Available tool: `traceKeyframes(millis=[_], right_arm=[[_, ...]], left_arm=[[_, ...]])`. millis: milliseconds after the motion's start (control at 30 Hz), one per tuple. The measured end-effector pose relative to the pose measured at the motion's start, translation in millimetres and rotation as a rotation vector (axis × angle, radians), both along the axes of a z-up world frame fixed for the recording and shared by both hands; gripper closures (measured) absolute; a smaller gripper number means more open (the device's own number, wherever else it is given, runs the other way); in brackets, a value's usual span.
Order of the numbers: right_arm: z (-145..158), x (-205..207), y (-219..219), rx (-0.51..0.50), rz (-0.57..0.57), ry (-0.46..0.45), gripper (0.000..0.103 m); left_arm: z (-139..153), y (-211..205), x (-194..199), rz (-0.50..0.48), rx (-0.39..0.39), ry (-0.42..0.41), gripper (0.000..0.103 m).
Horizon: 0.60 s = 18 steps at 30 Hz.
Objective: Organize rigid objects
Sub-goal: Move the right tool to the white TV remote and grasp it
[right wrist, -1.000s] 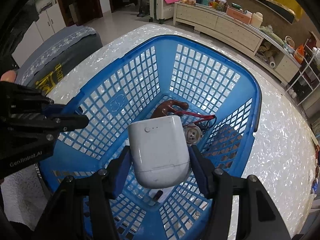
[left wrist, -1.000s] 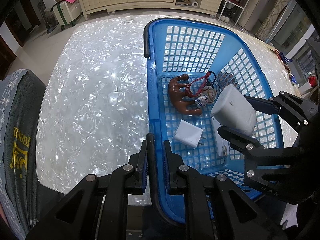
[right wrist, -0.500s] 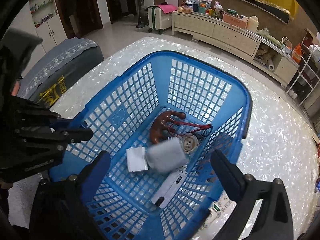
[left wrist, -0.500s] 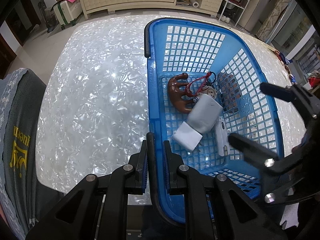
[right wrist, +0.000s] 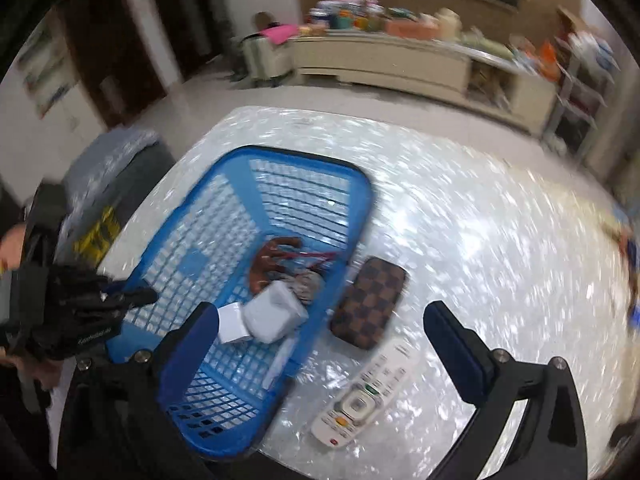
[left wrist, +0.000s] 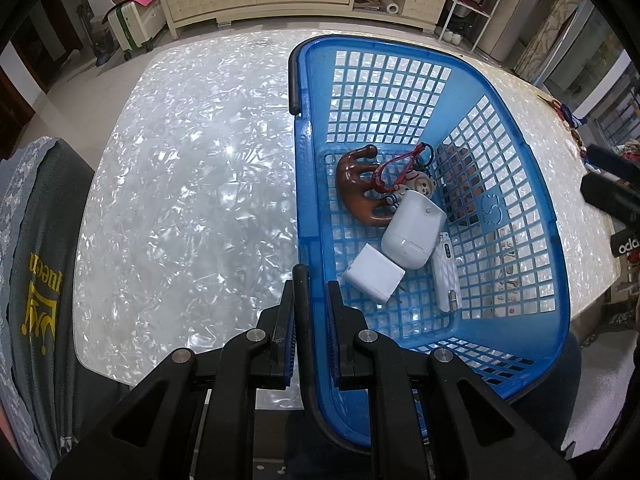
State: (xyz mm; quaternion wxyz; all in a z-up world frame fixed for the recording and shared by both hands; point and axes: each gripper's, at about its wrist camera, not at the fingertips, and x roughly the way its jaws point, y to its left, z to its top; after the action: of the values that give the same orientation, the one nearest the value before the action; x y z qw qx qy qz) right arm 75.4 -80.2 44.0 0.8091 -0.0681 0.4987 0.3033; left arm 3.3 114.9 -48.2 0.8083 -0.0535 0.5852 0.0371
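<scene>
The pearly table (right wrist: pixel 460 216) filled mid-frame. The blue basket (left wrist: pixel 532 184) sat centre-right, its near rim pinched by the left gripper (left wrist: pixel 310 300). The right gripper (right wrist: pixel 320 332) gaped empty. The white case (left wrist: pixel 414 234) lay inside the basket, centre.
</scene>
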Motion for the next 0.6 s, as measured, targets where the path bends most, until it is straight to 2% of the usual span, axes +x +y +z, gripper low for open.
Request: traceKeyframes(millis=[133,233,400,600], right_arm=[[-13.0,14.2,-32.2,-0.041,-0.120,0.043,0.000],[-30.0,20.5,-46.9,-0.064,-0.164,0.090,0.000],[-61.5,21.5,-60.3,-0.125,-0.213,0.160,0.000],[-91.8,22.0,-60.8,-0.117,-0.243,0.248,0.000]], left_arm=[[0.1,0.6,-0.2,0.000,0.003,0.000,0.088],[0.0,1.1,-0.7,0.001,0.003,0.000,0.088],[-0.5,1.6,-0.9,-0.001,0.002,0.001,0.088],[-3.3,1.6,-1.0,-0.001,0.002,0.004,0.088]])
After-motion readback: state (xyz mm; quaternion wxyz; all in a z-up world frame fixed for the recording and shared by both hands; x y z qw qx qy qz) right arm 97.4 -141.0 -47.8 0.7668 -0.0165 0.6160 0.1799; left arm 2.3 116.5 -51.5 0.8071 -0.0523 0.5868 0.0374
